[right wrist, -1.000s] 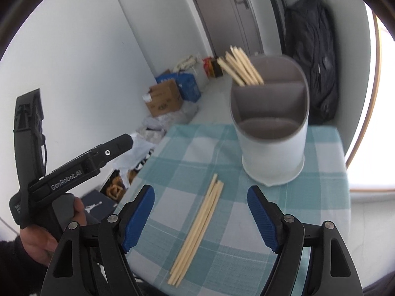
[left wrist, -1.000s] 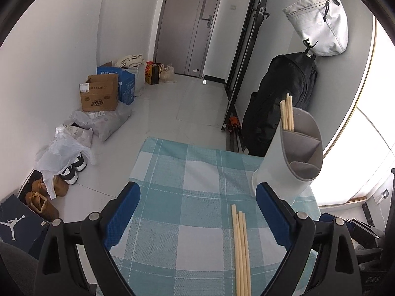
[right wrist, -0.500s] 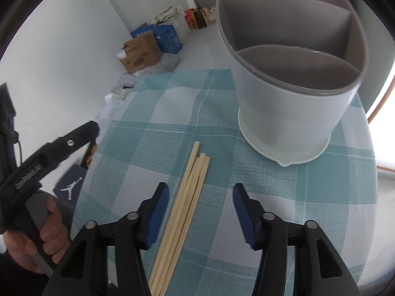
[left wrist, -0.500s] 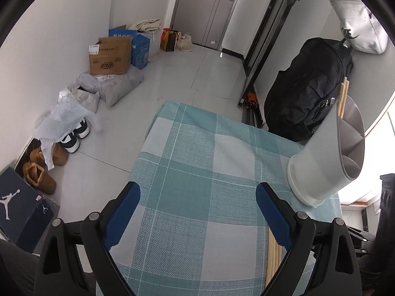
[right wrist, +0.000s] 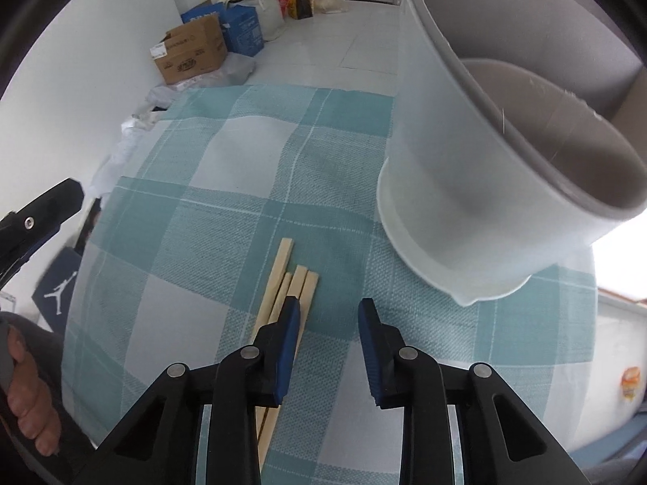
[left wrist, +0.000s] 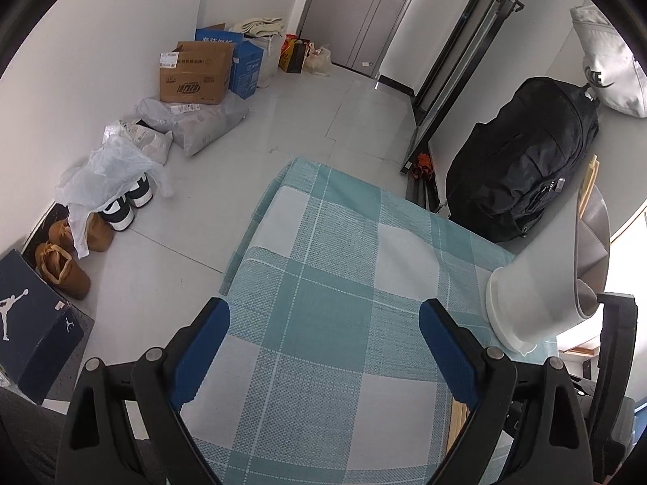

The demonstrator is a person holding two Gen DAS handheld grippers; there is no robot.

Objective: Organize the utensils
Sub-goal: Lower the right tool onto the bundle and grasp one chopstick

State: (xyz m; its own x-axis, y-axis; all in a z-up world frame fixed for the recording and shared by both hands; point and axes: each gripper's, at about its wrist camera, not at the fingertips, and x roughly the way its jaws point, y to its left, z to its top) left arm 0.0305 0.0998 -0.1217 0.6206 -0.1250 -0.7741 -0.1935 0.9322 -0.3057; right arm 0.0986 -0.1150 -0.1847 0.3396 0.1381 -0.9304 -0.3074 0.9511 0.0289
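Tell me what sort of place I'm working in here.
Most likely the entryway of a home. Shoes and cardboard boxes sit on the tiled floor by a door, a backpack leans on the wall, and a checked cloth covers the table.

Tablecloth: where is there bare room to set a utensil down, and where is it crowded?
Free: the checked tablecloth from its far edge to the left claw, left of the utensil holder. Crowded: near the right claw, where the chopsticks lie beside the holder's base.
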